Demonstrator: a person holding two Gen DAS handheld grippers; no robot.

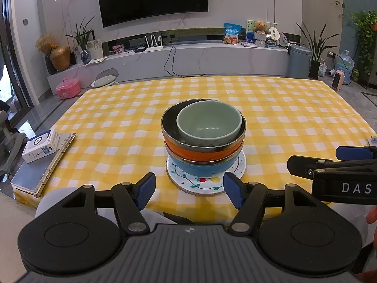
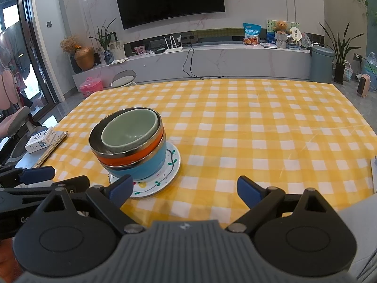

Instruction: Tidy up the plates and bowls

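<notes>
A stack stands on the yellow checked table (image 1: 282, 108): a white painted plate (image 1: 207, 185) at the bottom, a blue bowl (image 1: 202, 168), an orange steel-rimmed bowl (image 1: 202, 153), and a pale green bowl (image 1: 208, 122) on top. The same stack shows in the right wrist view, with the plate (image 2: 162, 176), blue bowl (image 2: 141, 167), orange bowl (image 2: 132, 156) and green bowl (image 2: 129, 129). My left gripper (image 1: 189, 189) is open and empty, just in front of the plate. My right gripper (image 2: 185, 192) is open and empty, to the right of the stack near the table's front edge.
A white box (image 1: 41, 145) and a ring binder (image 1: 44, 172) lie at the table's left edge. The right gripper's arm (image 1: 329, 167) reaches in at the right of the left view. A TV console stands beyond the table.
</notes>
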